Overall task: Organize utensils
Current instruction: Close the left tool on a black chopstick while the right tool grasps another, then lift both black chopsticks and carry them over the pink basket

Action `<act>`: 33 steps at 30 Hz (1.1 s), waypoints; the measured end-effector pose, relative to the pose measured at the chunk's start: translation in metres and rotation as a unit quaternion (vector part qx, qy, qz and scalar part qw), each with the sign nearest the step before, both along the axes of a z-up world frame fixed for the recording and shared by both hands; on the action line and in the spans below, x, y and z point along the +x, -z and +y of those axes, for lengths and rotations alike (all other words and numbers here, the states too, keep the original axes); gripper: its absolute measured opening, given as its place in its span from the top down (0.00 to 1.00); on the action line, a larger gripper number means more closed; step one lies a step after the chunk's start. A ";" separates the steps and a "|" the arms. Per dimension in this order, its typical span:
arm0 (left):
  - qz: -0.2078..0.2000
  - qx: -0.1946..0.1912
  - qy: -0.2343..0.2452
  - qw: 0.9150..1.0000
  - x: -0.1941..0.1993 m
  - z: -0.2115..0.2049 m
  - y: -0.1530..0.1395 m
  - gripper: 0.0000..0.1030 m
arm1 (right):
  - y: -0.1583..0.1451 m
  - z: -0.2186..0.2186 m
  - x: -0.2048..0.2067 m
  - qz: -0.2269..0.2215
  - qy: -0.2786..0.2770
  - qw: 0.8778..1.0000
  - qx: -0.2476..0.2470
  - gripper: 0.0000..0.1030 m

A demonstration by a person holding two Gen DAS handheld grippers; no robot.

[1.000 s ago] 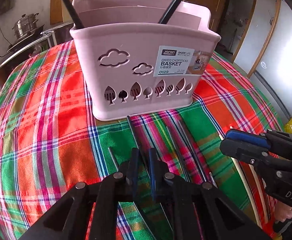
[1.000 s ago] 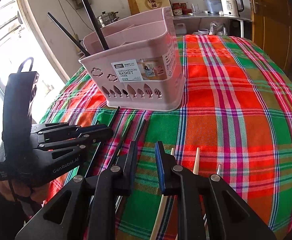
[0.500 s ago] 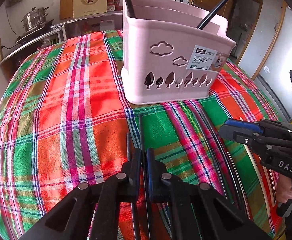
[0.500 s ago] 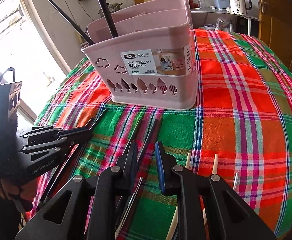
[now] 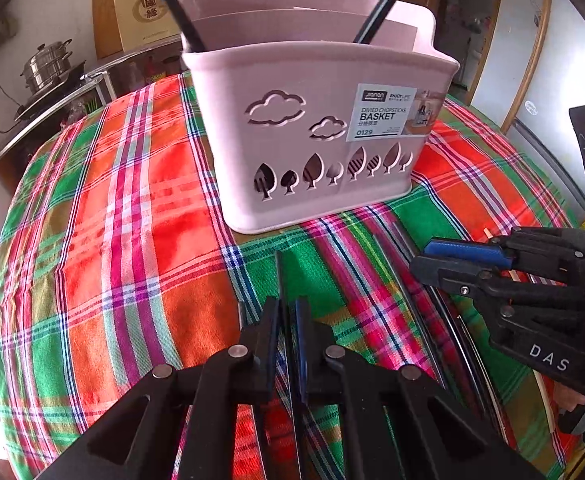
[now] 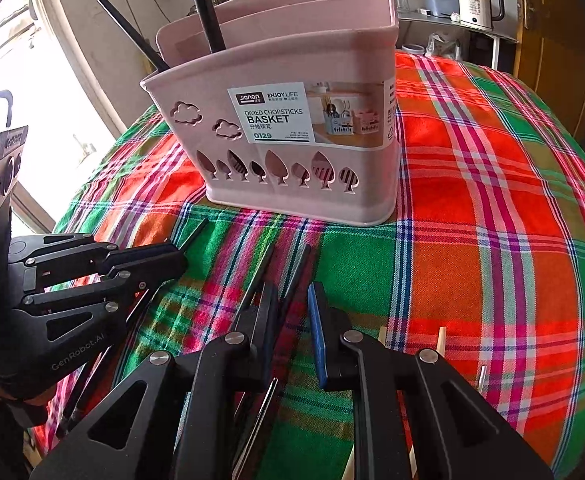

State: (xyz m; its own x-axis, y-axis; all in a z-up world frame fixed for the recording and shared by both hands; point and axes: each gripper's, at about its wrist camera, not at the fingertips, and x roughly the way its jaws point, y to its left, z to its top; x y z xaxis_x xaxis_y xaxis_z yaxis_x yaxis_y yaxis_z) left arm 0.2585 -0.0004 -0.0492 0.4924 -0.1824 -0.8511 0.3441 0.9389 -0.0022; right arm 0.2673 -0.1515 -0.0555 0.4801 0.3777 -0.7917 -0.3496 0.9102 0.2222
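Left gripper (image 5: 288,312) pinching a black chopstick (image 5: 279,276) near the table's (image 5: 132,220) front edge, right gripper (image 6: 292,300) closing, jaws slightly apart over dark chopsticks (image 6: 296,272), pink basket (image 6: 292,120) standing behind.

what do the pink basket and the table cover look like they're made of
Pink basket: seemingly moulded plastic with a smooth, slightly glossy finish, going by its rounded rim, clean cloud and leaf cut-outs and stuck-on label. Table cover: apparently woven cloth, matte, since its plaid shows a thread texture and drapes over the edge.

Smooth pink plastic basket (image 5: 312,128), woven plaid tablecloth (image 5: 132,240), glossy black chopsticks (image 6: 292,276)
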 end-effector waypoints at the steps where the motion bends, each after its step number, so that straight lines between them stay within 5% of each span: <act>1: -0.002 0.006 0.005 1.000 0.001 -0.003 0.000 0.93 | 0.000 0.000 0.001 0.000 0.000 1.000 0.000 0.87; 6: -0.005 0.016 0.009 1.000 0.001 -0.008 0.000 0.93 | 0.000 -0.003 0.003 0.004 -0.001 1.000 0.002 0.93; 14: -0.006 -0.020 -0.008 1.000 -0.003 0.006 -0.013 0.95 | -0.010 -0.011 0.001 0.000 -0.001 1.000 0.025 0.93; 33: -0.167 -0.088 -0.009 0.982 -0.066 0.034 -0.173 0.96 | -0.157 -0.016 -0.062 -0.175 -0.021 0.981 0.086 0.96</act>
